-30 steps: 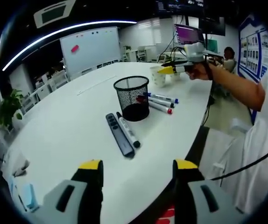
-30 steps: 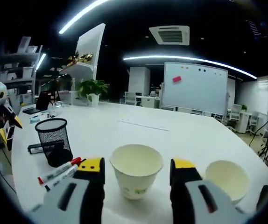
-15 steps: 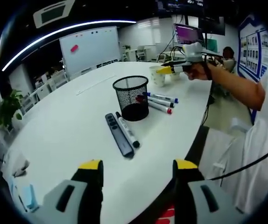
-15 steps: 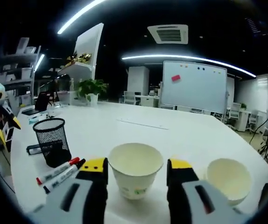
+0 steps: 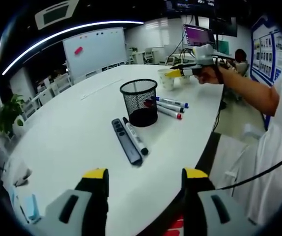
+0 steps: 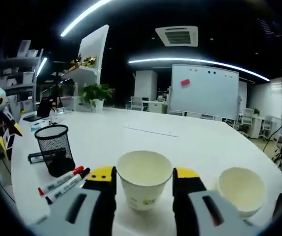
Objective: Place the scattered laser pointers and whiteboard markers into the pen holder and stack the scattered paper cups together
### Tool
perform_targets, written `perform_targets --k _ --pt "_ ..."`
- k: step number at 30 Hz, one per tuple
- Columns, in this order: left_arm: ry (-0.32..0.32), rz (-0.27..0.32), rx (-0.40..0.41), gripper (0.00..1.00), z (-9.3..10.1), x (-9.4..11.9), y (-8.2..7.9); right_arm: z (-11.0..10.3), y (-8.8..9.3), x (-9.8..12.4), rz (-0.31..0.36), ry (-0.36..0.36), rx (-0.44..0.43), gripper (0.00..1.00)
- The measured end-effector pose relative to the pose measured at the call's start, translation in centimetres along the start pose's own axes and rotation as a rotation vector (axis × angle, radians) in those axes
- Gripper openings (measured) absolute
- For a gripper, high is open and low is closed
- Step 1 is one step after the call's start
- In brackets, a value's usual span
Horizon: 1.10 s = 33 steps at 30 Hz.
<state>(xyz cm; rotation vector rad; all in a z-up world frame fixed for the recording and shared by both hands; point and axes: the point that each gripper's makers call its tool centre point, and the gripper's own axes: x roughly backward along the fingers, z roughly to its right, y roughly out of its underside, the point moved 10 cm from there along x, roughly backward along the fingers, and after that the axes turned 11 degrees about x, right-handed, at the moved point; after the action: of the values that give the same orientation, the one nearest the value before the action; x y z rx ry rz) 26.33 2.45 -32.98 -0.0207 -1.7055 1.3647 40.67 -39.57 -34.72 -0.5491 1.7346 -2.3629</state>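
In the left gripper view a black mesh pen holder [image 5: 139,102] stands mid-table. A black laser pointer [image 5: 126,141] and a whiteboard marker [image 5: 135,136] lie side by side in front of it, and several markers [image 5: 170,107] lie to its right. My left gripper [image 5: 146,174] is open near the table edge, holding nothing. My right gripper [image 6: 144,173] is open, its jaws close on either side of an upright paper cup [image 6: 145,179]. A second cup [image 6: 240,189] stands to the right. The pen holder [image 6: 56,147] and markers [image 6: 62,181] sit at the left.
A person's hand [image 5: 211,74] holds the right gripper [image 5: 186,72] at the far cup [image 5: 166,79]. The white table [image 5: 67,132] curves away, its edge near my left jaws. A whiteboard [image 6: 205,92], a potted plant [image 6: 98,93] and chairs stand behind.
The right gripper's jaws have narrowed toward the sides of the paper cup. The left gripper view is nearly unchanged.
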Motion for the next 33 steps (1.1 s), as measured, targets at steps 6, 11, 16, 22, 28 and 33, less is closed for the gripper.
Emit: perform_targets --k 6,11,16,22,28,33 --pt "0.0 -0.003 0.0 0.6 -0.05 -0.02 0.0 -0.16 0.1 -0.06 0.005 -0.001 -0.006 0.45" --pt "0.0 -0.002 -0.003 0.6 0.02 0.06 -0.08 -0.11 0.13 -0.17 0.007 -0.004 -0.005 0.45" --pt "-0.001 -0.001 -0.003 0.6 0.0 0.11 -0.07 -0.15 -0.01 -0.15 0.013 -0.002 0.002 0.45" --pt "0.007 -0.001 -0.008 0.6 0.21 0.11 -0.06 -0.18 -0.29 0.08 0.022 0.001 0.002 0.45" --pt "0.005 0.0 -0.006 0.6 0.17 0.15 -0.02 -0.33 -0.49 0.34 0.028 0.004 0.005 0.45" --pt "0.006 0.001 -0.007 0.6 0.22 0.17 0.03 -0.12 -0.69 0.63 0.043 0.018 0.007 0.45"
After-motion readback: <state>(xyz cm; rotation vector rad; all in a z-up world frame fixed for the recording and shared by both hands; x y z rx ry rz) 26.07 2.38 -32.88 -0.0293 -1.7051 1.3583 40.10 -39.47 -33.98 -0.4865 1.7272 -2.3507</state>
